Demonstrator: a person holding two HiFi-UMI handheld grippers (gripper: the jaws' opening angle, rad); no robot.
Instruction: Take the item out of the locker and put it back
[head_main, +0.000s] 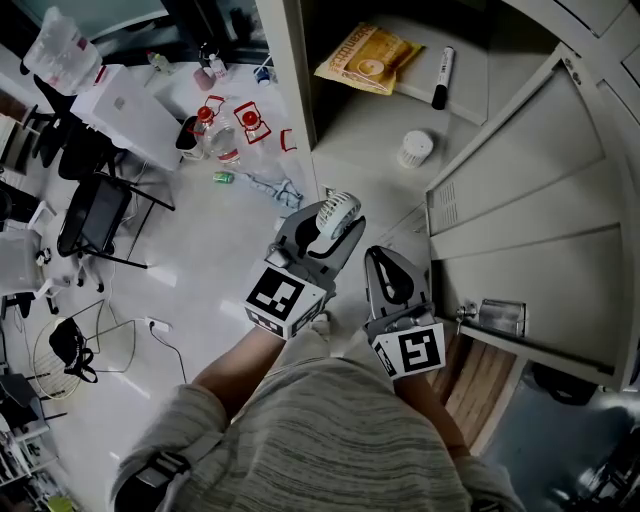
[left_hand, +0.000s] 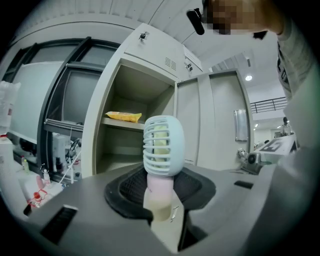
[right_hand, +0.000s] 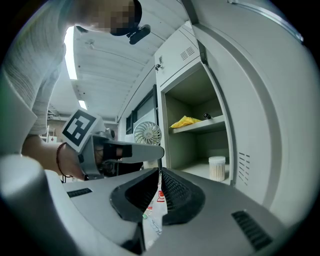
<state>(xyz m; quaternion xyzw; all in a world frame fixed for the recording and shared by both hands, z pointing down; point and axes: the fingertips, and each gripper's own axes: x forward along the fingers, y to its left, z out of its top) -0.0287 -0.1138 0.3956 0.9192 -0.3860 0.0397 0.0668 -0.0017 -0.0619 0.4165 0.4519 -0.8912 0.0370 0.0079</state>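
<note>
a: looking at the left gripper (left_hand: 160, 186) first, what has it got?
b: its jaws are part open and pressed on the pink handle of the small fan (left_hand: 161, 145). the fan stands upright in the centre of that frame, its mint cage head above the pads.
a: and the right gripper (right_hand: 159, 176)?
b: jaws drawn together, nothing between them. it sits low and centre in the head view, just right of the left one.
a: where is the fan against the locker (head_main: 293, 90)?
b: outside it, in front of the open compartment, clear of the shelves. the door (head_main: 520, 210) stands swung out at the right of the head view.
a: what's inside?
b: on the upper shelf, at the top of the frame, a yellow packet (head_main: 368, 58) and a black marker (head_main: 441, 78). below them, a white round tub (head_main: 414, 148) on the lower floor.
</note>
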